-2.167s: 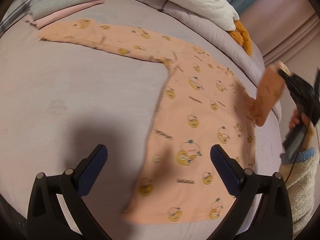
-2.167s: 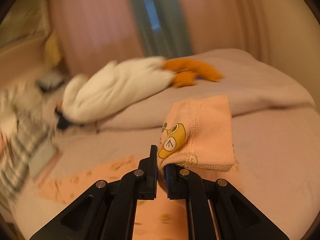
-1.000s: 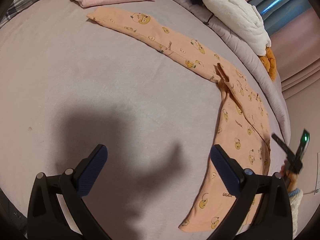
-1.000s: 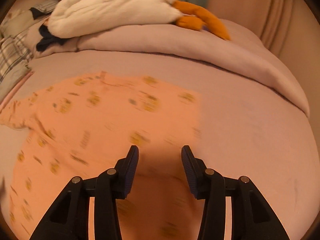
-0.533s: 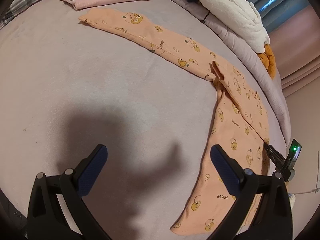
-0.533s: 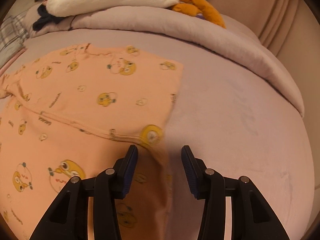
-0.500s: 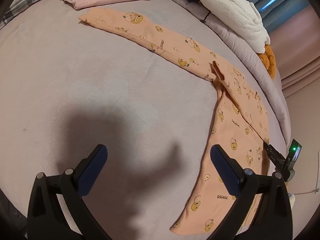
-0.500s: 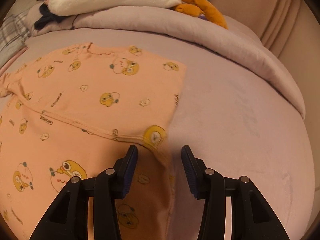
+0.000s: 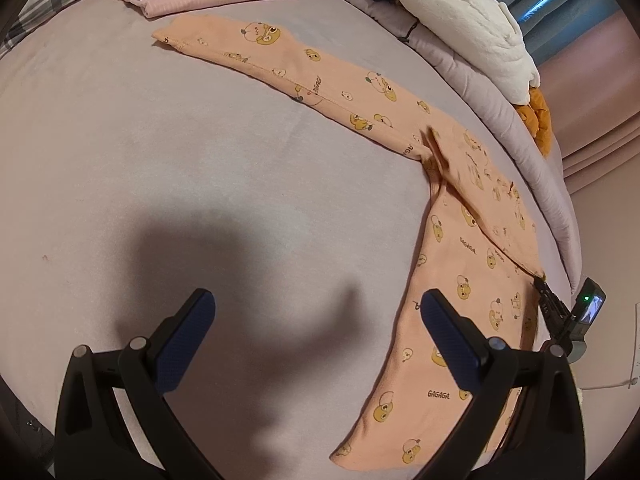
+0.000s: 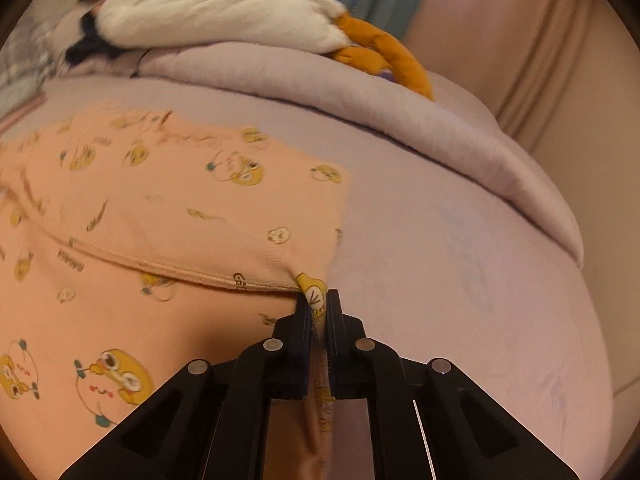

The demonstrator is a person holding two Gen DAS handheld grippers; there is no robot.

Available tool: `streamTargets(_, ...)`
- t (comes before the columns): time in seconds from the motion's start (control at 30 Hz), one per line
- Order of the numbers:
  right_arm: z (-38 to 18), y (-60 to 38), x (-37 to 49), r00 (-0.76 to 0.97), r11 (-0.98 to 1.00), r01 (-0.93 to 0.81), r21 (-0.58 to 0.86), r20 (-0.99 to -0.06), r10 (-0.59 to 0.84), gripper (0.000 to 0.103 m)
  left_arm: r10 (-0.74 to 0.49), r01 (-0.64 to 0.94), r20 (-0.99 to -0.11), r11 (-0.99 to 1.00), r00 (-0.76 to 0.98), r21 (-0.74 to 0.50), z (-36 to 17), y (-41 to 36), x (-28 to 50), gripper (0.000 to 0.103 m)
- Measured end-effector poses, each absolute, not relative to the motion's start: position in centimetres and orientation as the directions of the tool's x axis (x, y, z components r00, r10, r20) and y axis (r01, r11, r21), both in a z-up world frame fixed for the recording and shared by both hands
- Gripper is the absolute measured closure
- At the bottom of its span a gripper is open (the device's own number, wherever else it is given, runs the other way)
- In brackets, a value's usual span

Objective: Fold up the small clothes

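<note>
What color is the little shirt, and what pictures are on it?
The shirt is peach-orange, printed with little yellow cartoon faces. It shows best in the left wrist view.

Right gripper [image 10: 319, 305] was open over orange shirt [image 10: 168, 216] half second ago, now pinched shut on shirt edge where folded sleeve cuff ends. Before that, it let go of sleeve after laying it across shirt. Left gripper [image 9: 316, 336] moved bit closer to bed
</note>
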State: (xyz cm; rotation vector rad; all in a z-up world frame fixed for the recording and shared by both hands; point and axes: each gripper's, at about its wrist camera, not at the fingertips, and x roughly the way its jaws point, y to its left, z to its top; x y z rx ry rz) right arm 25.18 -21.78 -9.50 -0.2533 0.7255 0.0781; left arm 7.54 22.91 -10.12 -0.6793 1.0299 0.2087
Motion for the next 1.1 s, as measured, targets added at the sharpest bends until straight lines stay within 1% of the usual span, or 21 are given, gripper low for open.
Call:
streamTargets(0.1, -10.0, -23.5, 25.4, 0.713, 0.989, -0.116, -0.091, -0.701, 0.019, 0.098, -0.146, -0.464, -0.845, 0.781, 0.514, -0.418, -10.1, 22.9, 7.6, 0.0)
streamTargets(0.17, -10.6, -23.3, 25.8, 0.677, 0.99, -0.122, -0.077, -0.735, 0.026, 0.098, -0.149, -0.464, -0.846, 0.781, 0.512, -0.418, -10.2, 22.8, 7.7, 0.0)
streamTargets(0.2, -10.7, -23.4, 25.9, 0.678, 0.99, -0.116, -0.08, -0.735, 0.02, 0.098, -0.15, -0.463, -0.846, 0.781, 0.511, -0.419, -10.2, 22.7, 7.7, 0.0)
streamTargets(0.27, -10.5, -24.3, 26.4, 0.658, 0.995, -0.099, -0.005, -0.75, 0.062, 0.096, -0.154, -0.46, -0.844, 0.781, 0.513, -0.422, -10.2, 22.7, 7.7, 0.0)
streamTargets(0.3, -10.5, -25.2, 26.6, 0.648, 0.995, -0.082, 0.063, -0.755, 0.101, 0.093, -0.153, -0.462, -0.844, 0.78, 0.514, -0.423, -10.2, 22.8, 7.7, 0.0)
streamTargets(0.33, -10.3, -26.4, 26.7, 0.634, 0.988, -0.053, 0.142, -0.76, 0.143, 0.082, -0.152, -0.465, -0.843, 0.777, 0.516, -0.424, -10.2, 23.0, 7.7, 0.0)
streamTargets(0.37, -10.2, -27.1, 26.4, 0.623, 0.982, -0.033, 0.186, -0.764, 0.165, 0.071, -0.154, -0.47, -0.841, 0.771, 0.518, -0.431, -10.3, 23.2, 7.5, 0.0)
streamTargets(0.4, -9.9, -27.6, 26.2, 0.62, 0.979, -0.02, 0.205, -0.765, 0.173, 0.069, -0.159, -0.476, -0.838, 0.761, 0.521, -0.441, -10.5, 23.6, 7.4, 0.0)
streamTargets(0.47, -9.3, -27.6, 25.5, 0.633, 0.984, -0.021, 0.179, -0.759, 0.152, 0.068, -0.166, -0.49, -0.835, 0.743, 0.525, -0.456, -10.7, 24.5, 7.2, 0.0)
streamTargets(0.57, -7.3, -25.9, 24.2, 0.679, 0.998, -0.025, 0.051, -0.732, 0.054, 0.068, -0.157, -0.514, -0.827, 0.717, 0.54, -0.472, -10.6, 26.2, 7.4, 0.0)
streamTargets(0.6, -7.0, -25.6, 24.3, 0.689, 0.998, -0.037, 0.043, -0.723, 0.056, 0.068, -0.162, -0.517, -0.817, 0.702, 0.554, -0.49, -10.5, 26.8, 7.5, 0.0)
streamTargets(0.73, -5.5, -22.0, 24.7, 0.714, 0.979, -0.189, 0.083, -0.672, 0.195, 0.068, -0.176, -0.512, -0.75, 0.631, 0.638, -0.583, -9.5, 29.5, 8.3, 0.0)
streamTargets(0.83, -6.6, -19.5, 26.1, 0.688, 0.965, -0.246, 0.091, -0.685, 0.24, 0.069, -0.177, -0.499, -0.684, 0.56, 0.708, -0.662, -9.1, 31.9, 9.5, 0.001)
streamTargets(0.9, -7.9, -18.1, 27.1, 0.669, 0.962, -0.258, 0.085, -0.703, 0.241, 0.07, -0.202, -0.481, -0.63, 0.487, 0.75, -0.729, -9.4, 33.6, 10.7, 0.001)
streamTargets(0.97, -9.8, -17.6, 27.4, 0.628, 0.96, -0.261, 0.099, -0.738, 0.247, 0.07, -0.229, -0.457, -0.579, 0.42, 0.783, -0.784, -10.2, 35.1, 12.1, 0.001)
streamTargets(1.0, -11.2, -17.6, 27.9, 0.607, 0.967, -0.244, 0.071, -0.767, 0.21, 0.07, -0.232, -0.456, -0.568, 0.399, 0.79, -0.796, -10.5, 35.6, 12.7, 0.001)
streamTargets(1.1, -11.3, -18.4, 27.4, 0.622, 0.968, -0.234, 0.085, -0.753, 0.217, 0.071, -0.242, -0.451, -0.538, 0.334, 0.808, -0.828, -12.0, 36.9, 14.4, 0.002)
